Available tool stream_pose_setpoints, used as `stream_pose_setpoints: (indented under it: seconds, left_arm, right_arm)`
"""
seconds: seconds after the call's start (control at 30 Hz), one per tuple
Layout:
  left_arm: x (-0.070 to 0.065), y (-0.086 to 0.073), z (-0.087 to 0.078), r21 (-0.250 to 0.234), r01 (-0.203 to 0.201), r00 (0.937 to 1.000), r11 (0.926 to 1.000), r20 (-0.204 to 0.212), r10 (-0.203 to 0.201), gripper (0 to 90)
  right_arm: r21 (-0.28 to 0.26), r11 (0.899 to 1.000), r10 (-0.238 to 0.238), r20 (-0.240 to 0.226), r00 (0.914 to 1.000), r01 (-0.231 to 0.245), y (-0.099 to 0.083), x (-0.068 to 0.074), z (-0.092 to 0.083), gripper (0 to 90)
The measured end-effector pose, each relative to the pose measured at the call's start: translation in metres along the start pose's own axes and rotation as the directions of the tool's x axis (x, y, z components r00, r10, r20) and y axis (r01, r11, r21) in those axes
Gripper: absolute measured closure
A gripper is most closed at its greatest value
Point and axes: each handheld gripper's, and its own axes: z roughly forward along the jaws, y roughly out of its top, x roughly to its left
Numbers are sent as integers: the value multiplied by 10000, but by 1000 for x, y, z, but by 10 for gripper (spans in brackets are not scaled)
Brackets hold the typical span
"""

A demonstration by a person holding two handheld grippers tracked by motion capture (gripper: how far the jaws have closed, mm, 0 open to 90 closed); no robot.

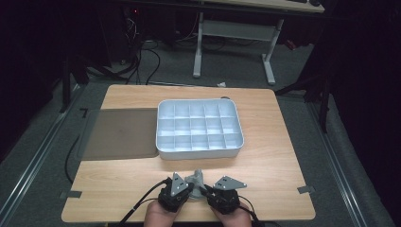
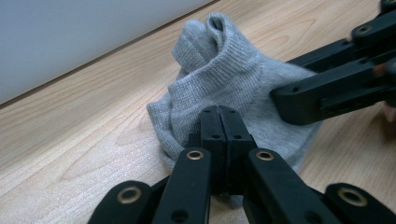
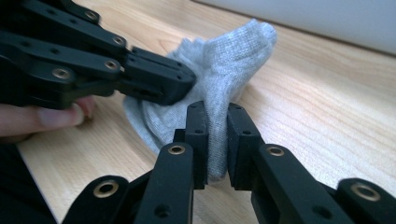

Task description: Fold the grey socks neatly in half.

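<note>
A small grey sock [image 1: 196, 178] lies bunched on the wooden table near its front edge, between both grippers. In the left gripper view my left gripper [image 2: 219, 126] has its jaws pressed together on the near edge of the sock [image 2: 229, 79], and the right gripper [image 2: 292, 100] reaches in from the right onto the fabric. In the right gripper view my right gripper [image 3: 217, 121] pinches a fold of the sock [image 3: 229, 56] between its pads, with the left gripper [image 3: 180, 84] on the cloth to the left. In the high view the left gripper [image 1: 190, 188] and right gripper [image 1: 204, 190] meet at the sock.
A white tray [image 1: 198, 152] divided into several empty compartments stands just beyond the sock, mid-table. A dark mat [image 1: 120, 134] lies to its left. Both hands rest at the front table edge. A desk frame and cables stand on the floor behind.
</note>
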Motion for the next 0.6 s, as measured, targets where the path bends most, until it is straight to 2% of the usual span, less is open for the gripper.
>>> stream_pose_setpoints:
  seconds: [0.23,0.33,0.37,0.47,0.5,0.6]
  left_arm:
    - [0,0,0,9,16,10000,10000,2,-16,898]
    - [1,0,0,24,56,10000,10000,50,-56,898]
    - [1,0,0,20,77,9999,10000,72,-78,898]
    - [1,0,0,8,100,9999,9999,83,-100,898]
    - [1,0,0,4,101,9999,9999,90,-102,898]
    - [1,0,0,17,85,9999,10000,97,-85,897]
  right_arm:
    - [-147,9988,-477,-14,9989,477,6,13,1,821]
    - [-64,9990,-435,-14,9991,435,7,12,1,804]
    - [-85,9995,-309,4,9995,309,6,9,-2,733]
    - [-277,9995,-145,55,9999,146,6,5,-9,686]
    - [-540,9985,20,209,9998,-9,5,0,-16,673]
    - [-713,9973,241,645,9976,-195,3,-9,-20,672]
